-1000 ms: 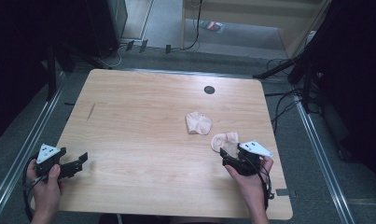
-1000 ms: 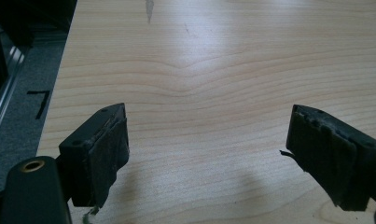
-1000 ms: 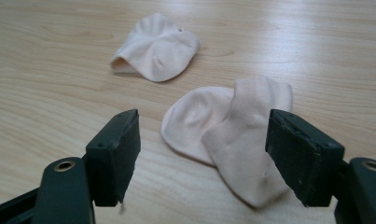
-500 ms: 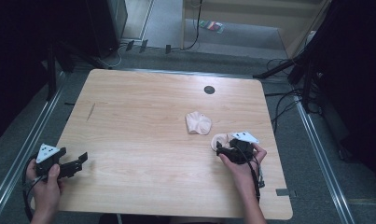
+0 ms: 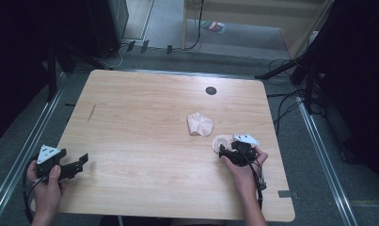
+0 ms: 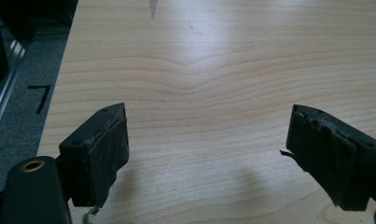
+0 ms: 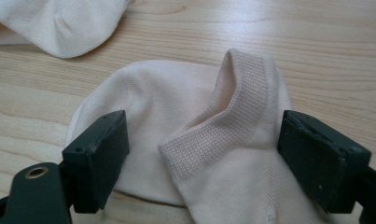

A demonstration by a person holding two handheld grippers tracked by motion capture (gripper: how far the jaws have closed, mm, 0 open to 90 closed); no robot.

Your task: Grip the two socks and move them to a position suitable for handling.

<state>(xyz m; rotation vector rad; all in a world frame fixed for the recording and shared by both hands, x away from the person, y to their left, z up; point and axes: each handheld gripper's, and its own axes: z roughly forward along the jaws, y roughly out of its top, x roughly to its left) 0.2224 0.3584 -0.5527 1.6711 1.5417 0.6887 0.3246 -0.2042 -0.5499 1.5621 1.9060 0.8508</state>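
Our right gripper [image 7: 202, 154] has just been opening, jaws wide astride the pale peach ribbed-cuff sock [image 7: 213, 144]. A second peach sock [image 5: 199, 124] lies near; our left gripper [image 6: 209, 154] gapes over the bare light wooden table [image 6: 213, 70].

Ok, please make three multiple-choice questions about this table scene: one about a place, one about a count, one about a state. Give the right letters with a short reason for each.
1. Where is the right gripper?
A. over the near sock
B. at the table's far left corner
C. on the floor

2. How many pale socks lie on the table?
A. one
B. two
C. four

3. How do the left gripper's jaws stand?
A. shut on a sock
B. shut on a cable
C. open, with bare wood between them

Answers: 1 A, the right gripper view shows its jaws on either side of the sock's ribbed cuff. 2 B, the high view shows the near sock and the far sock beside it. 3 C, the left gripper view shows the jaws wide apart over the wood.
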